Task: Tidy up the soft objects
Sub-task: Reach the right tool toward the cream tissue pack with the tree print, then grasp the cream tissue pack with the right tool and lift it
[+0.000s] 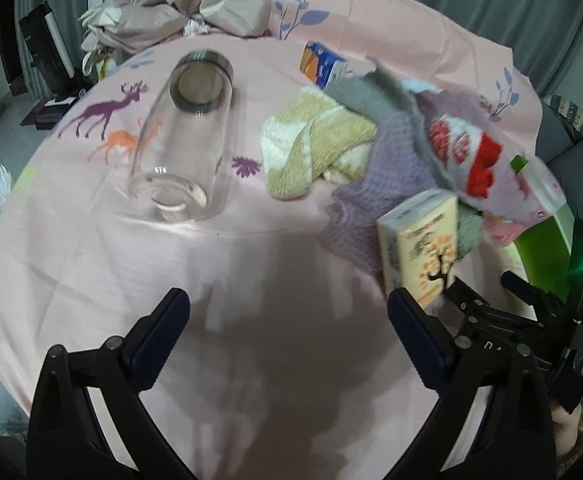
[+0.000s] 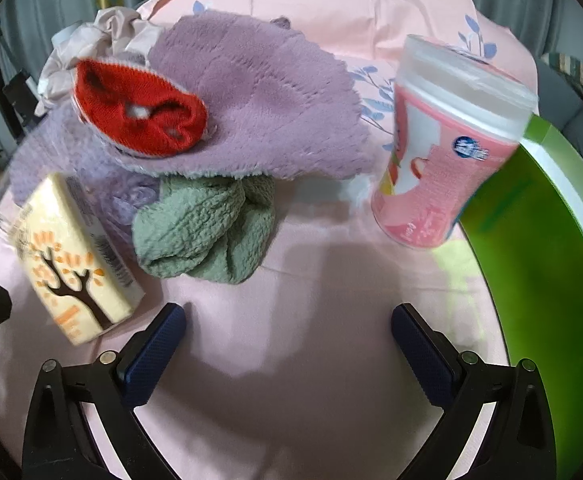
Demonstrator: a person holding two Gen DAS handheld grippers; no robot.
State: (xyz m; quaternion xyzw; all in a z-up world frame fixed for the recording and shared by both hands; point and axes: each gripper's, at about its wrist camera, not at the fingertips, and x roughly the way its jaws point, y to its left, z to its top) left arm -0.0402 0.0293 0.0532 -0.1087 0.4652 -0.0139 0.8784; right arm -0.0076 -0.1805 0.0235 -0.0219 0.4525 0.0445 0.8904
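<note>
A pile of soft cloths lies on the pink tablecloth point(image 1: 251, 280): a yellow and white towel point(image 1: 311, 148), a purple cloth point(image 2: 259, 108), a green cloth point(image 2: 207, 232) and a red and white sock point(image 2: 139, 112). A yellow tissue pack point(image 2: 79, 256) lies left of the green cloth; it also shows in the left wrist view point(image 1: 419, 248). My left gripper point(image 1: 287, 320) is open and empty over bare tablecloth. My right gripper point(image 2: 287, 332) is open and empty, just in front of the green cloth.
A clear glass jar point(image 1: 183, 136) lies on its side at the left. A pink tub with a white lid point(image 2: 447, 148) leans against a green tray point(image 2: 539, 280) at the right. A blue and orange box point(image 1: 323, 64) and crumpled beige fabric point(image 1: 179, 8) lie further back.
</note>
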